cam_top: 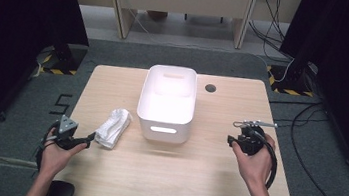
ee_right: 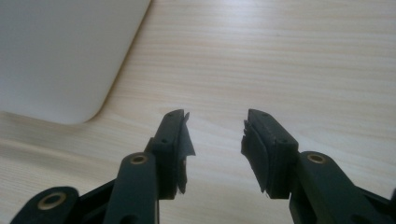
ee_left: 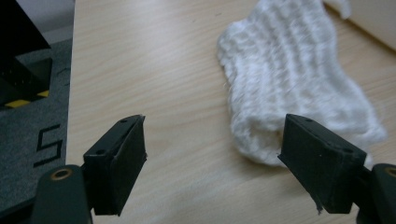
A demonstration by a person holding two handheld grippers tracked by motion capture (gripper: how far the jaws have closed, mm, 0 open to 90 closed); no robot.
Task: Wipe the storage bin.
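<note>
A crumpled white knitted cloth (cam_top: 113, 127) lies on the wooden table (cam_top: 177, 179), just left of a white plastic bin (cam_top: 164, 123). My left gripper (cam_top: 85, 141) sits low at the table's left side, pointing at the cloth's near end. In the left gripper view its jaws stand wide apart (ee_left: 212, 140); the cloth (ee_left: 289, 79) lies just ahead, its near end beside the right jaw, and nothing is pressed between the pads. My right gripper (cam_top: 234, 139) is right of the bin, open (ee_right: 215, 126) over bare wood, with the bin's rounded wall (ee_right: 60, 56) off to the left.
A dark round cable hole (cam_top: 210, 88) is set in the table behind the bin. Black cables (cam_top: 308, 144) trail over the floor at the right. Black curtains flank both sides, and wooden furniture legs (cam_top: 122, 11) stand beyond the table.
</note>
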